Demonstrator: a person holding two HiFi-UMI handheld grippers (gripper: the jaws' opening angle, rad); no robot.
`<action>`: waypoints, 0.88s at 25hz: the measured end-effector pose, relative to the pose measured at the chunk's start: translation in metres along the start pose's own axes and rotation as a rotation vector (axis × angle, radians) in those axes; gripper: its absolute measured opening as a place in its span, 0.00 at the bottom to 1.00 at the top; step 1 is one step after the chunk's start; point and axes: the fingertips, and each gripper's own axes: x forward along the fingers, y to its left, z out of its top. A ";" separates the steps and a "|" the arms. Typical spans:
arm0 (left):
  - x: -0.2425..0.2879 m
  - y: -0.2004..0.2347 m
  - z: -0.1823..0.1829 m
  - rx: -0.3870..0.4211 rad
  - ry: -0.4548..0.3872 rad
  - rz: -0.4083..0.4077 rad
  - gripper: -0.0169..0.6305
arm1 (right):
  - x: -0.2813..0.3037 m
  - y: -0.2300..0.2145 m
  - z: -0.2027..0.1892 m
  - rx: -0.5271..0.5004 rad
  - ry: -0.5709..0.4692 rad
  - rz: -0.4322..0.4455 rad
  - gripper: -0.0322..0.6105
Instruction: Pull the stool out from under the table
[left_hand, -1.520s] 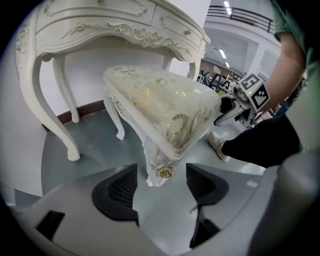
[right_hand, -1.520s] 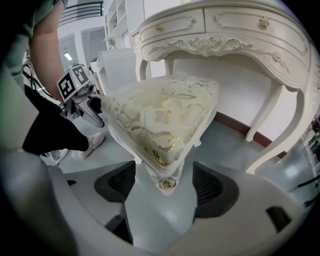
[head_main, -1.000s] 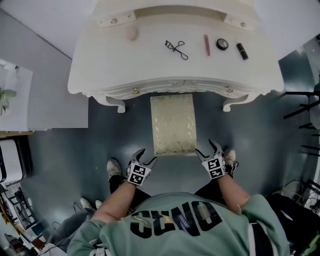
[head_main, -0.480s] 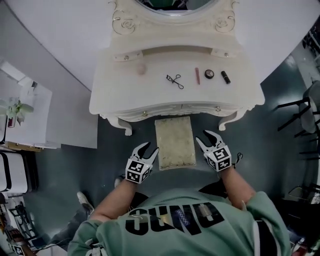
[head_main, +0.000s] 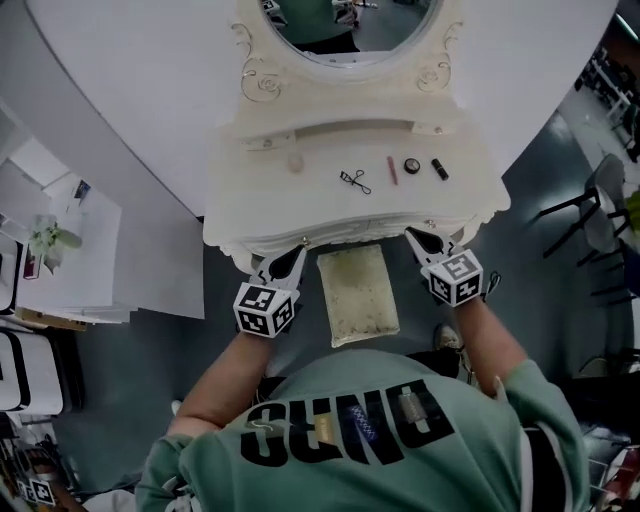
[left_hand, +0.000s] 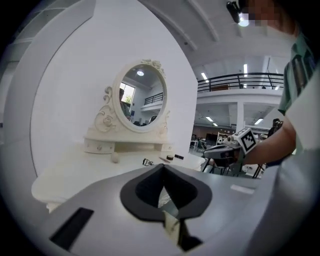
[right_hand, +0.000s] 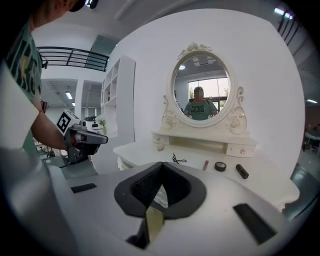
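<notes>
**Bench** (head_main: 260, 200): the largest item. It is white with a carved front edge, and it stands against the pale wall facing you. An oval mirror (head_main: 350, 25) in a scrolled frame rises from its back, above 2 small drawers.

**Stool** (head_main: 358, 292): a pale, patterned rectangular seat on the dark grey floor (head_main: 120, 370), directly in front of you. Most of the seat lies clear of the bench. In the head view its far end meets the bench's front edge, and you cannot tell whether that end lies beneath it.

**Left tongs** (head_main: 288, 260): held in your left hand and pointing toward the bench. In the head view they sit left of the stool's far end. The jaws have just been closing and now meet tip to tip, with nothing between them.

**Right tongs** (head_main: 420, 243): the matching position on the stool's right, also aimed at the bench front. These jaws have just been closing too and are pressed together, empty. Neither pair touches the stool.

**Small items**: 5 lie on the bench top, well apart from both tongs. In the head view, from left to right, they are:
- a pale rounded sponge (head_main: 295, 161)
- a black eyelash curler (head_main: 354, 180)
- a pink stick (head_main: 392, 170)
- a round dark compact (head_main: 411, 165)
- a dark lipstick (head_main: 439, 169)
</notes>
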 end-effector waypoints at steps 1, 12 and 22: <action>-0.004 0.000 0.012 0.018 0.003 -0.022 0.04 | -0.002 0.003 0.012 0.022 -0.017 -0.011 0.04; 0.022 -0.085 0.085 0.019 -0.063 0.097 0.04 | -0.073 -0.042 0.056 -0.015 -0.084 0.092 0.04; -0.005 -0.135 0.138 0.002 -0.106 0.106 0.04 | -0.113 -0.028 0.095 -0.018 -0.074 0.129 0.04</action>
